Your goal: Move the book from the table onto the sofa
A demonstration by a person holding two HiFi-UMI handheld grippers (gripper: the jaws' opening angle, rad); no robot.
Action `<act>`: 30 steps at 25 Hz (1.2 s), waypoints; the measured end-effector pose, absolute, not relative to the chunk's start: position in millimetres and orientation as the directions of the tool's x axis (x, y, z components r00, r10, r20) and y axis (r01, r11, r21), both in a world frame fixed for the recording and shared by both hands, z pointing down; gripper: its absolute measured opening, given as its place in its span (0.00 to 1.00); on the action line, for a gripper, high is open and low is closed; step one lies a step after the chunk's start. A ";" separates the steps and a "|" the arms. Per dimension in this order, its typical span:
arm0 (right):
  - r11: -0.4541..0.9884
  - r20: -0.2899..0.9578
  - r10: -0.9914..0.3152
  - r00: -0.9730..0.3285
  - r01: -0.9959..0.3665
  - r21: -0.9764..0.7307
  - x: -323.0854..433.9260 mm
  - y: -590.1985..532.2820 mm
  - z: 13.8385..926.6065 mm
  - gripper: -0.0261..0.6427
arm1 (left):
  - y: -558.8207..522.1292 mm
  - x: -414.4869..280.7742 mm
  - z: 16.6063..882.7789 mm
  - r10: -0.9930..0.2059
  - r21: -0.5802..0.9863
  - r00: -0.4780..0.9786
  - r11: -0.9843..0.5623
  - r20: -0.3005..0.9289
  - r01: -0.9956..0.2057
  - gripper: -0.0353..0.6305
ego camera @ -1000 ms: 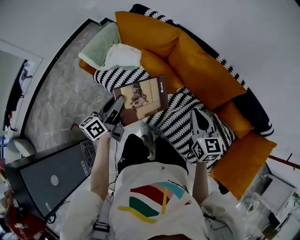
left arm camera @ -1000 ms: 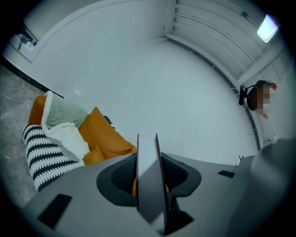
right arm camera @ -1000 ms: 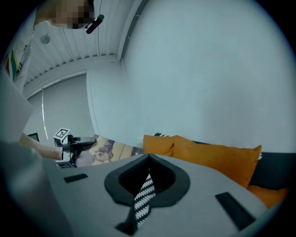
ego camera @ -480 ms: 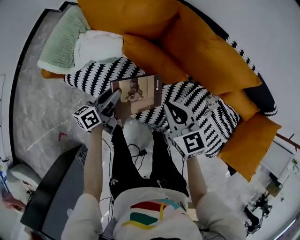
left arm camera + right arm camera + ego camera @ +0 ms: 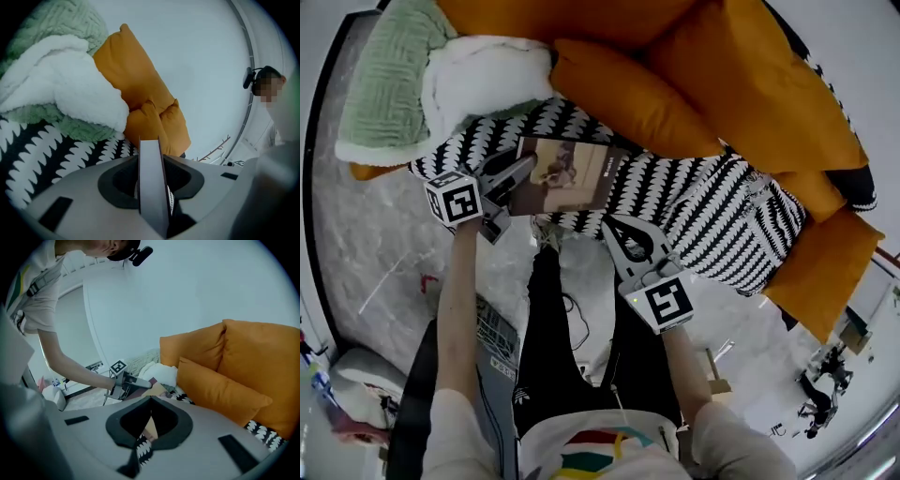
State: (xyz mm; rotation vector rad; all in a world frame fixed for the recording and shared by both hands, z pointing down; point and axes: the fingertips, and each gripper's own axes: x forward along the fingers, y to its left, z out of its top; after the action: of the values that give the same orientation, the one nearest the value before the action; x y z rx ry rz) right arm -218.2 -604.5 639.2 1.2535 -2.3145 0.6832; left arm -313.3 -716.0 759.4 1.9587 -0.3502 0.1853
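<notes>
- The left gripper (image 5: pixel 525 169) has its jaws clamped on one edge of the book (image 5: pixel 567 176). The grip is the same as a second ago.
- The book was then held up in front of the sofa (image 5: pixel 712 206). Now it is low over the black-and-white seat, cover up, near the left end.
- I cannot tell whether the book already rests on the seat cloth or is just above it.
- The right gripper (image 5: pixel 611 225) is empty, with its jaws together at the tips. Before, it hung over the right part of the seat. Now it is at the front edge of the seat, just beside the near right corner of the book, not touching it.
- The person has bent toward the sofa, so both arms reach farther forward than before.
- The orange cushion (image 5: pixel 628 94) lies just behind the book. The green blanket (image 5: pixel 384 84) and the white blanket (image 5: pixel 483 80) are to its left, where they were before.
</notes>
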 end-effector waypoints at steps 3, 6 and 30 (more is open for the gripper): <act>0.476 0.580 -0.649 -0.493 -0.857 -0.197 -223.5 -610.3 628.7 0.06 | -714.4 -311.6 753.0 -0.117 0.890 0.957 -0.352 0.265 -0.289 0.28; 0.463 0.579 -0.654 -0.487 -0.863 -0.203 -218.8 -617.6 594.2 0.06 | -710.5 -301.6 729.2 -0.100 0.883 0.953 -0.359 0.286 -0.302 0.29; 0.483 0.567 -0.656 -0.498 -0.854 -0.190 -297.5 -668.1 662.3 0.06 | -794.2 -371.2 792.7 -0.374 0.633 0.823 -0.527 0.428 -0.568 0.63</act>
State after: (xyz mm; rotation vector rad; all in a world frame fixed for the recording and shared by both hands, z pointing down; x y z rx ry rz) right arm -297.5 -668.1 662.3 1.2557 -2.3131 0.6400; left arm -371.2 -794.2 792.7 2.1858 -0.6868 0.3038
